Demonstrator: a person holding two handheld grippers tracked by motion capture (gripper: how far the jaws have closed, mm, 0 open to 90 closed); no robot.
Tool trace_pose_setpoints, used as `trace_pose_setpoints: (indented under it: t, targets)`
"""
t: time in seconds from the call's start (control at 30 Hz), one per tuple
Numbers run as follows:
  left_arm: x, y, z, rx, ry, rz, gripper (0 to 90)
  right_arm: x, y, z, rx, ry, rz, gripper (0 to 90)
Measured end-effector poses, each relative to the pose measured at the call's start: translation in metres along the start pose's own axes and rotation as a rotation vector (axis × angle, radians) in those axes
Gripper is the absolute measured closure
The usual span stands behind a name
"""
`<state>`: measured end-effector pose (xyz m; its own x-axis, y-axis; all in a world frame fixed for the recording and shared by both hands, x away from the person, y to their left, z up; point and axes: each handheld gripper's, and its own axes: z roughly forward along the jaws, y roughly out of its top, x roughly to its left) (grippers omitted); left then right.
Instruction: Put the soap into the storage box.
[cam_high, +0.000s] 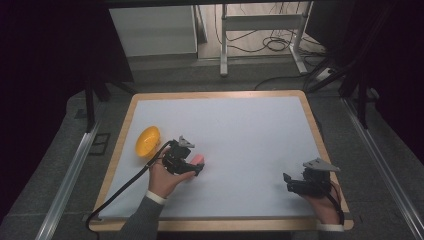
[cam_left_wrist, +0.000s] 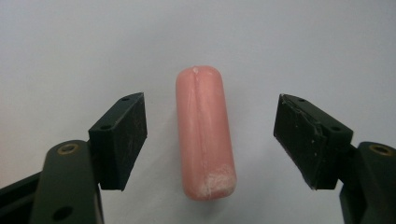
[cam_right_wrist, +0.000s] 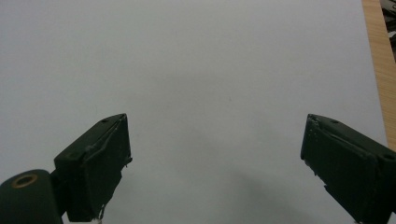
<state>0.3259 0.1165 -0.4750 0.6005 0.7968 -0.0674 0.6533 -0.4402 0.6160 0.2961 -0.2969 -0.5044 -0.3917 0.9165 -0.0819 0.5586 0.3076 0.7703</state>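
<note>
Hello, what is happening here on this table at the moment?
A person works with a tool in each hand. The left tool is open with its jaws on both sides of a pink sausage, not touching it. The sausage lies on the white table, and a yellow bowl is nearby. The right tool is open and holds nothing.

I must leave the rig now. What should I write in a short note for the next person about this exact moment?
Left tool: open, jaws on both sides of the pink sausage, not touching it.
Right tool: open, holds nothing, above bare white mat near the table's right edge.
Things: the sausage lies flat on the white mat; the yellow bowl sits to its left, close to the table's left edge, and looks empty.
Done: left tool lined up around the sausage.
Left: close on the sausage and lift; probably it goes to the bowl, but this is only my guess.
</note>
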Motion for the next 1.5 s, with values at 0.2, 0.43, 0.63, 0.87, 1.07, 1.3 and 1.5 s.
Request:
trace_pose_setpoints:
  t: [0.2,0.43,0.63,0.87,1.07,1.3,1.5]
  targets:
    - [0.002,0.0,0.008,0.028,0.002,-0.004,27.2,0.0,0.0,0.0,0.0,0.001,-0.002,8.1]
    - [0.005,0.0,0.018,0.06,-0.002,-0.015,29.5,0.0,0.0,0.001,0.001,0.007,-0.007,8.1]
    - [0.007,0.001,0.029,0.091,-0.008,-0.028,33.5,0.0,-0.001,0.001,0.004,0.006,-0.008,8.1]
    - [0.005,-0.001,0.035,0.106,0.01,-0.038,40.1,0.0,-0.001,0.002,0.007,0.001,-0.009,8.1]
    - [0.004,-0.005,0.038,0.11,0.021,-0.04,46.8,0.0,-0.001,0.002,0.01,-0.003,-0.012,8.1]
    - [0.004,-0.007,0.04,0.114,0.011,-0.04,58.4,0.0,-0.001,0.002,0.009,-0.006,-0.013,8.1]
    - [0.003,-0.008,0.038,0.107,0.025,-0.033,59.7,0.0,-0.001,0.001,0.005,-0.007,-0.012,8.1]
